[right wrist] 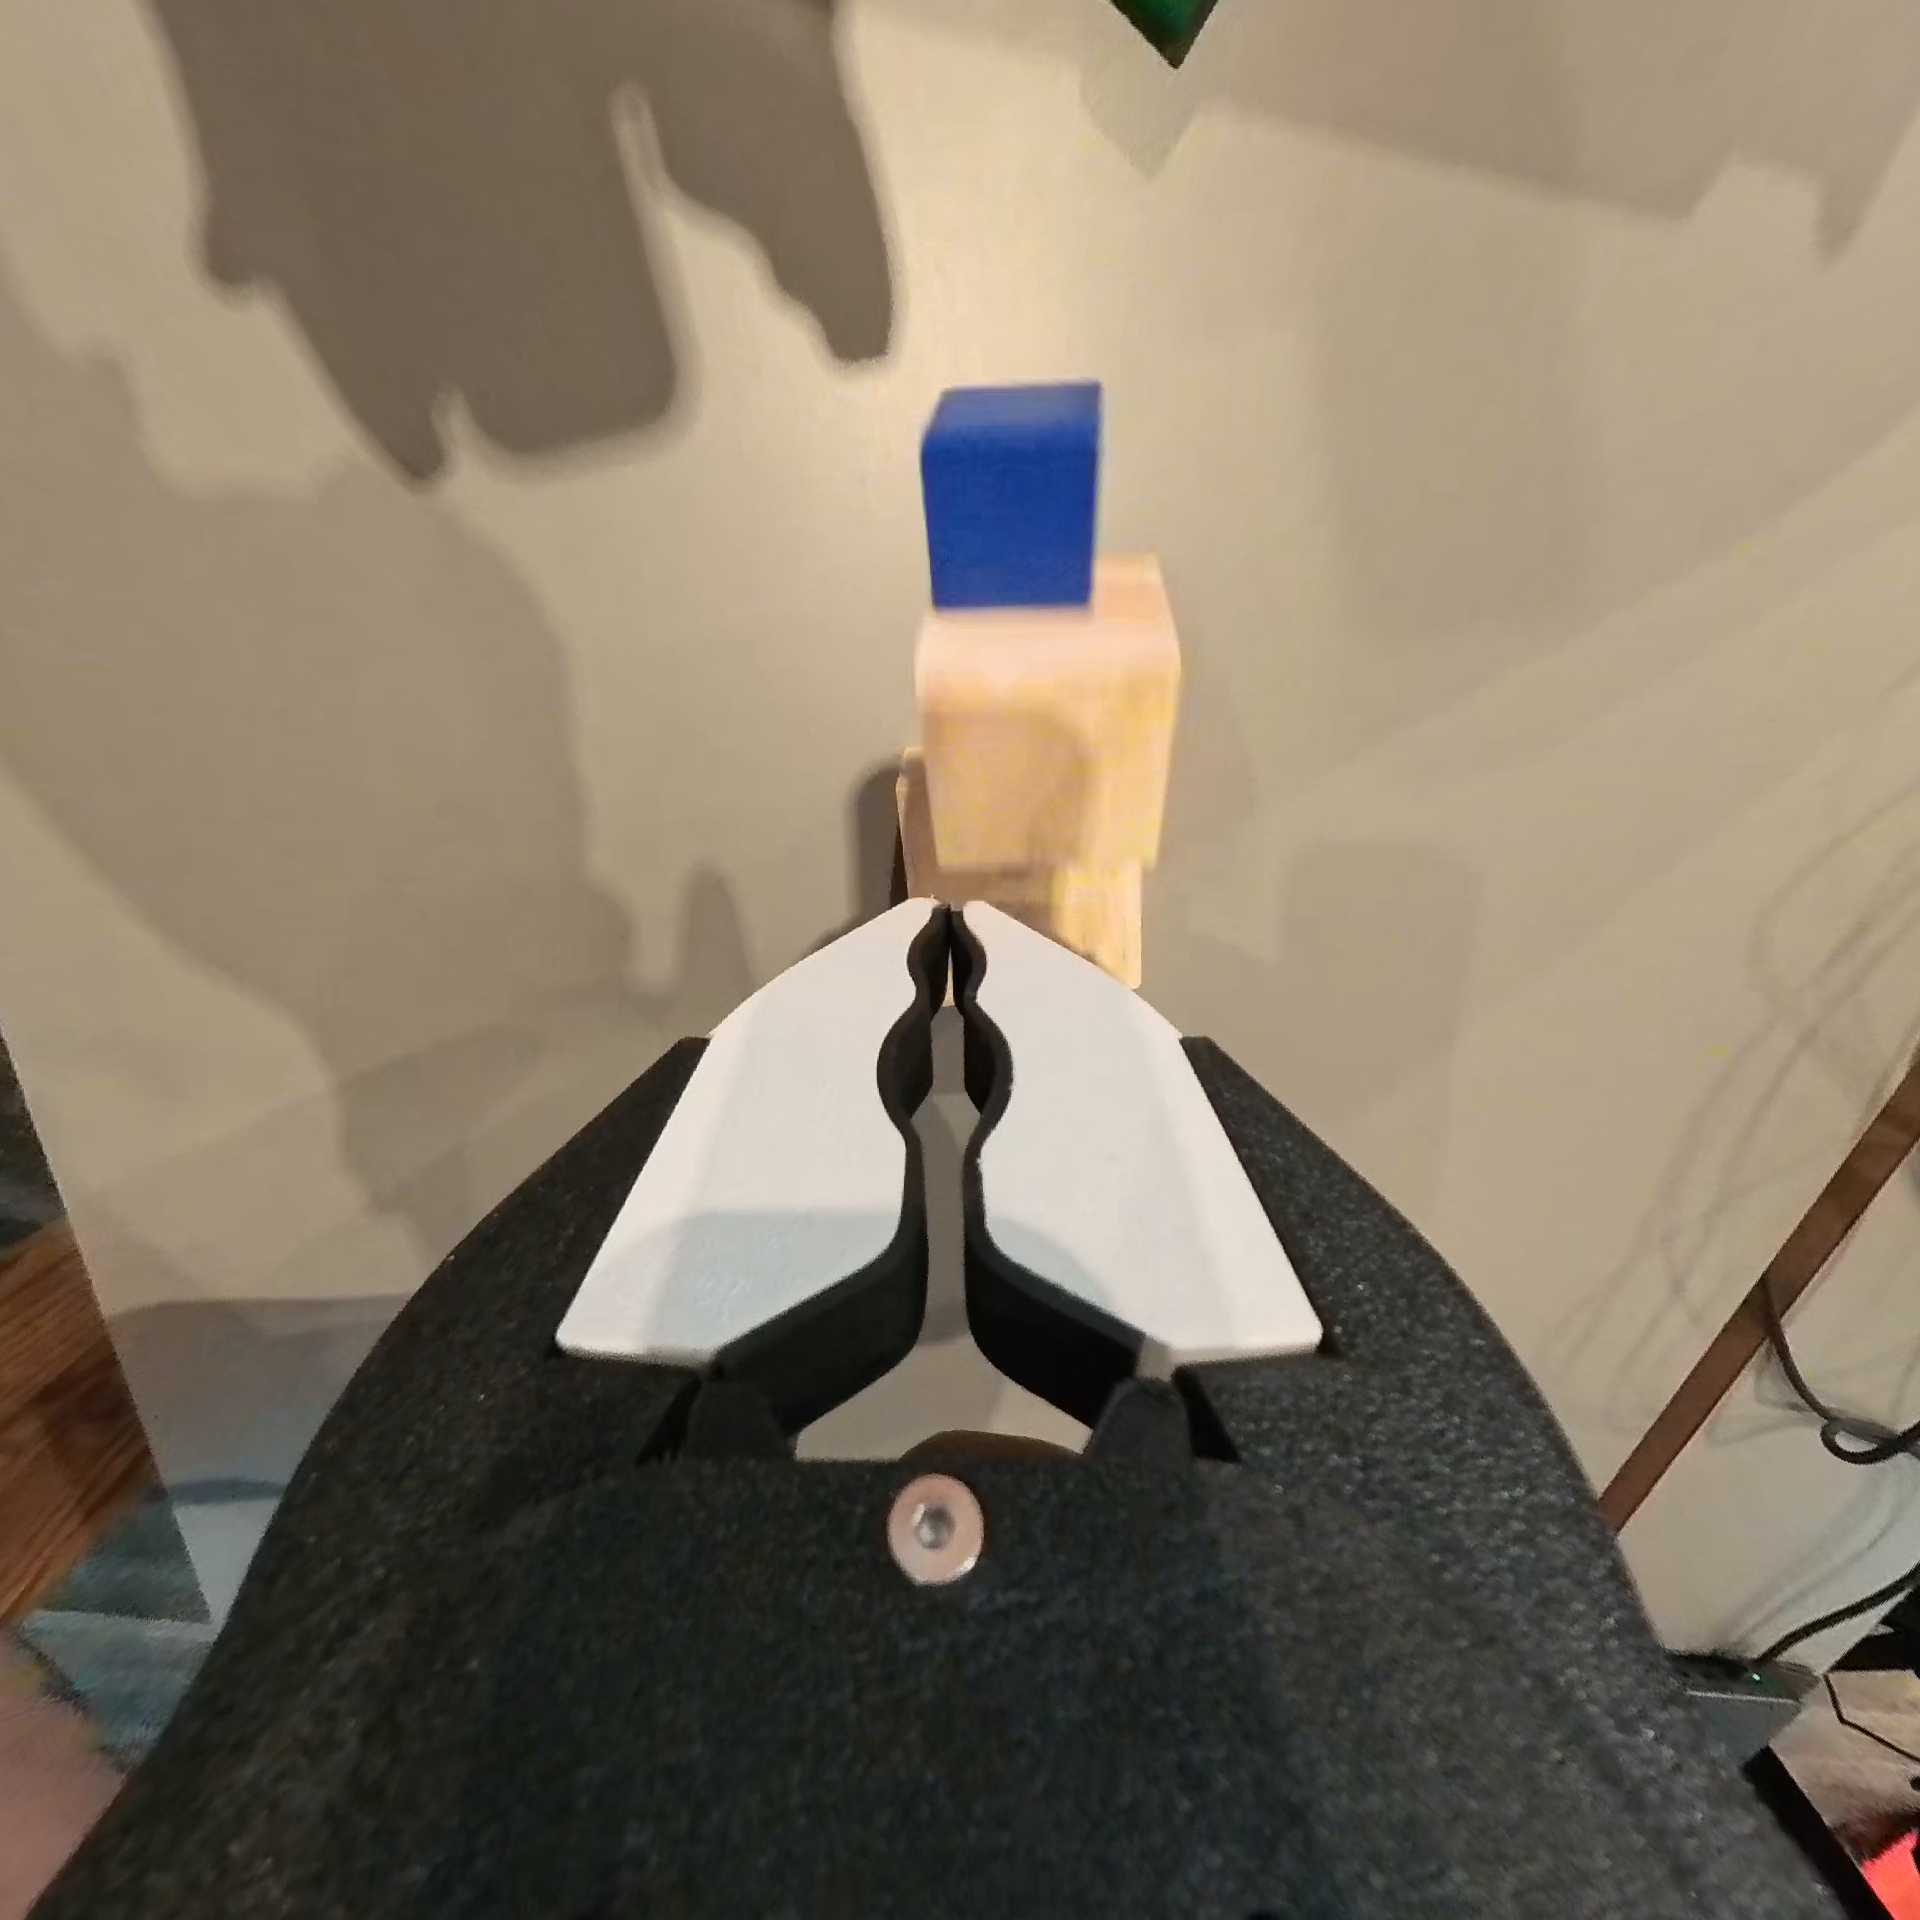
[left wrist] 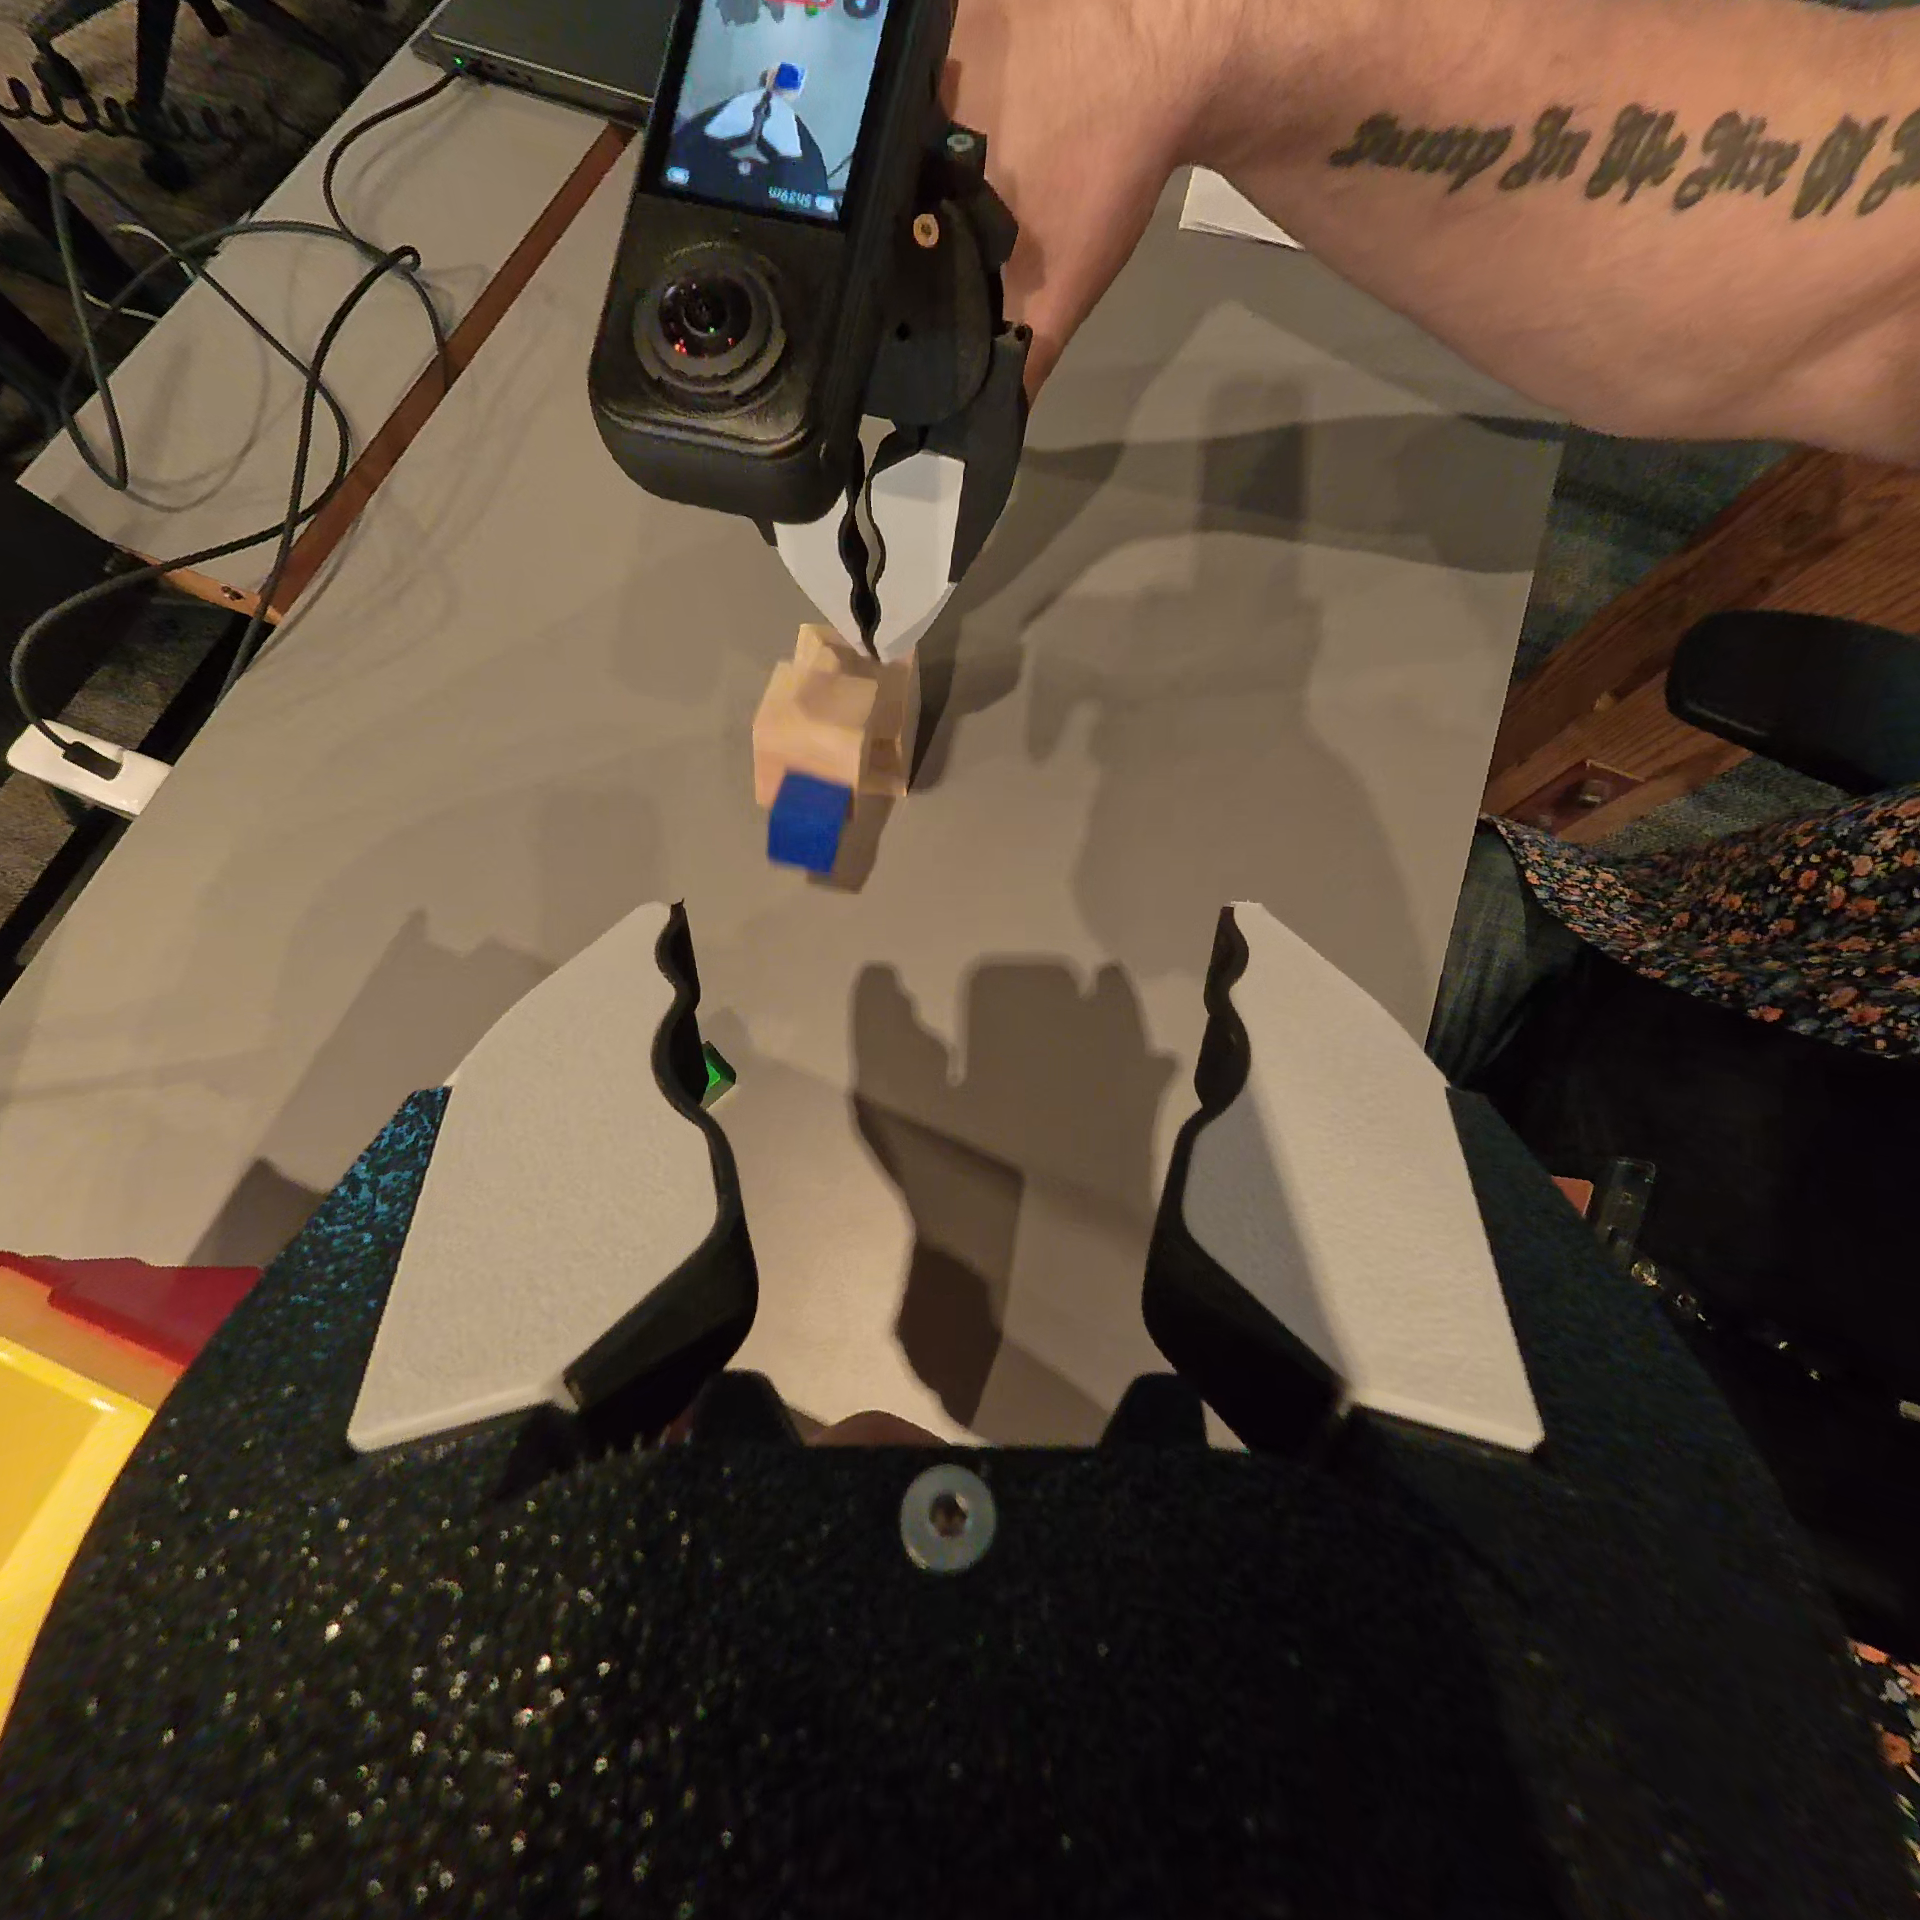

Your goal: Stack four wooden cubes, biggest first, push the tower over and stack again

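Observation:
A cluster of pale wooden blocks [left wrist: 831, 717] with a blue cube [left wrist: 808, 826] at its near end lies on the grey table [left wrist: 416, 831]. My right gripper [left wrist: 878, 649] comes from the far side, jaws shut, tips touching the cluster's far end. In the right wrist view the shut gripper [right wrist: 951, 909] meets the wooden blocks [right wrist: 1049, 748], with the blue cube [right wrist: 1013, 494] beyond them. My left gripper [left wrist: 954, 914] is open and empty, just short of the blue cube. A small green piece [left wrist: 719, 1075] lies beside its left finger [left wrist: 582, 1143] and shows in the right wrist view [right wrist: 1169, 26].
A yellow and red tray [left wrist: 62, 1382] sits at the lower left. Black cables [left wrist: 260, 343] and a dark box [left wrist: 540, 52] lie at the far left. A white sheet [left wrist: 1231, 213] lies far right. A chair armrest [left wrist: 1797, 696] and a person's lap [left wrist: 1714, 935] are beyond the right edge. The gap from one gripper's tips to the other's is roughly 20 cm.

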Motion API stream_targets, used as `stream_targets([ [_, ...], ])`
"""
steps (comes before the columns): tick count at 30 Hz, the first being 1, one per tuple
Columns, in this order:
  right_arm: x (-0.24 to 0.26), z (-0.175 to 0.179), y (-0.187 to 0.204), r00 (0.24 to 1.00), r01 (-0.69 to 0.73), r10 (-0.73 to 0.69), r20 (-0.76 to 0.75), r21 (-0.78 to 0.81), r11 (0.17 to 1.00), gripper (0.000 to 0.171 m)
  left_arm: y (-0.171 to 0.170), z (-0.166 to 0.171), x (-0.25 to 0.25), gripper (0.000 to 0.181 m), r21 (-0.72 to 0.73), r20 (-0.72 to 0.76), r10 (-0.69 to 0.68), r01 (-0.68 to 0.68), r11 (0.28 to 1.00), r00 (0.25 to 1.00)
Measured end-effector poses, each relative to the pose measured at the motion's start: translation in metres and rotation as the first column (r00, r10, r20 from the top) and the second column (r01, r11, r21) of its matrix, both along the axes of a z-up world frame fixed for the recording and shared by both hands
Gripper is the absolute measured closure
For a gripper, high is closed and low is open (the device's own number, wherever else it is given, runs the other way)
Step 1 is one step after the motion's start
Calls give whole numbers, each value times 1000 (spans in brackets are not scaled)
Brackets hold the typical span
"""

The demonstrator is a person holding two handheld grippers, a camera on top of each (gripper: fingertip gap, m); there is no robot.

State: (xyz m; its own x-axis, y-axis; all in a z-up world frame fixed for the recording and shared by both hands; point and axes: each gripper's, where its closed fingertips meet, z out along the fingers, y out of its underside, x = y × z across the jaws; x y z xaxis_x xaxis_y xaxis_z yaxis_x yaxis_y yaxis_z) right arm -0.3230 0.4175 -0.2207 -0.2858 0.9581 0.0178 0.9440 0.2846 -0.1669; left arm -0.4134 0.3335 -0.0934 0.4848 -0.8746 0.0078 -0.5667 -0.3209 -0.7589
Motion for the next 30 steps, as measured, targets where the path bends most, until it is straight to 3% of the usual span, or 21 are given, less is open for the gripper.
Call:
stream_targets([
  [15, 3, -1, -2, 1000, 4, -4, 11, -6, 1000, 171, -1, 0, -3, 88, 0, -4, 2, -2, 1000, 1000],
  [16, 3, 0, -4, 1000, 6, -6, 7, -14, 1000, 168, -1, 0, -3, 88, 1, -5, 2, -2, 1000, 1000],
  [19, 4, -1, -4, 1000, 25, -25, 0, 0, 1000, 136, -2, 0, -3, 88, 1, -7, 0, 0, 1000, 1000],
  [25, 10, -1, -10, 999, 42, -42, -4, 15, 999, 117, -3, -3, -3, 88, -4, -16, -1, 1, 1000, 1000],
  [27, 11, -1, -8, 998, 61, -61, -12, 50, 997, 93, -4, -3, -4, 88, -5, -20, -1, 1, 1000, 1000],
  [30, 13, 4, -12, 998, 67, -65, -27, 67, 996, 92, -4, -4, -4, 88, -5, -25, -1, 1, 1000, 1000],
])
